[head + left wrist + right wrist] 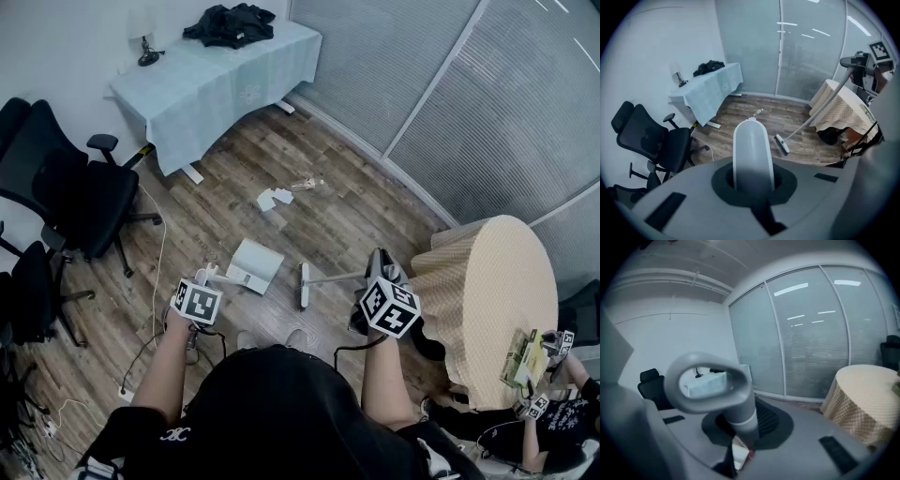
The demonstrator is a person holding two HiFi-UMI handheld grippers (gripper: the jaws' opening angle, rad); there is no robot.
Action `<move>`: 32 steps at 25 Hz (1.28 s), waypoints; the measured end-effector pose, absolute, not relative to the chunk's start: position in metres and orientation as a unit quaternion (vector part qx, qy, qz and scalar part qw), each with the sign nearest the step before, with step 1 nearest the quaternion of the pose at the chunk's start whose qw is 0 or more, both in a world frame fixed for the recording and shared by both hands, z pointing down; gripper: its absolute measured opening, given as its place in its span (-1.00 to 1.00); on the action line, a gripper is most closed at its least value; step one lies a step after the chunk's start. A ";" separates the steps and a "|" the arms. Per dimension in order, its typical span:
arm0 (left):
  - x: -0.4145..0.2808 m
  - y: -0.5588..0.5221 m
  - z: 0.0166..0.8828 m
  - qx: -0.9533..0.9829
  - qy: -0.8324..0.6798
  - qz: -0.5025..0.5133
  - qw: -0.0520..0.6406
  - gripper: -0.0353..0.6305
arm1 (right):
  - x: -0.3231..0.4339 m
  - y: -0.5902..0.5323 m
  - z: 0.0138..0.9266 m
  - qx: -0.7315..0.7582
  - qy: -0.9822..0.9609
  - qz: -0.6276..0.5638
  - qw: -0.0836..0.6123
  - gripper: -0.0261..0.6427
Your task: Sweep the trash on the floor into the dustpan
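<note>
In the head view a white dustpan (255, 265) lies on the wood floor, and my left gripper (208, 279) is shut on its handle. The left gripper view has that white handle (750, 152) clamped between the jaws of the left gripper (750, 182). A broom lies low beside the pan, head (305, 285) on the floor and handle (342, 277) running to my right gripper (379, 274). The right gripper (740, 430) is shut on the broom's grey looped handle end (710, 383). White paper scraps (275, 198) and a small piece of litter (307, 184) lie farther out.
A table with a light blue cloth (216, 80) stands at the back left, black office chairs (66, 192) at the left. A round table with a beige cloth (483, 295) is close on the right, with another person (553, 412) beside it. A cable (159, 267) trails on the floor.
</note>
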State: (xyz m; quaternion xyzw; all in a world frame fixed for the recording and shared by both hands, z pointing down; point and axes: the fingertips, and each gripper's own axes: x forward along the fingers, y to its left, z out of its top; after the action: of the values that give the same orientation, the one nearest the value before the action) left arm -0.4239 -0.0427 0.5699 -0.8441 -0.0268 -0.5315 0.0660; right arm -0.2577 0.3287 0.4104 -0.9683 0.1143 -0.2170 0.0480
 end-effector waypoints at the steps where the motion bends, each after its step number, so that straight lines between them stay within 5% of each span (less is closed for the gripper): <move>1: -0.423 -0.044 0.570 -0.843 -0.028 -0.533 0.066 -0.90 | -0.257 0.326 0.409 -0.968 0.114 -0.217 0.047 -0.77; 20: -0.411 -0.100 0.588 -0.850 -0.029 -0.522 0.056 -0.90 | -0.266 0.315 0.394 -0.973 0.058 -0.218 0.044 -0.77; 32: -0.332 -0.098 0.588 -0.835 -0.008 -0.547 0.065 -0.90 | -0.179 0.347 0.443 -0.964 0.067 -0.245 0.074 -0.77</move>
State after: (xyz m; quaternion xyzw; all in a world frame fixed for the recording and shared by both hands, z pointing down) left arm -0.3321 -0.0978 0.5875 -0.8347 -0.0083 -0.5468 0.0647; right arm -0.1792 0.3470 0.4434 -0.9644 0.0669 -0.2448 0.0738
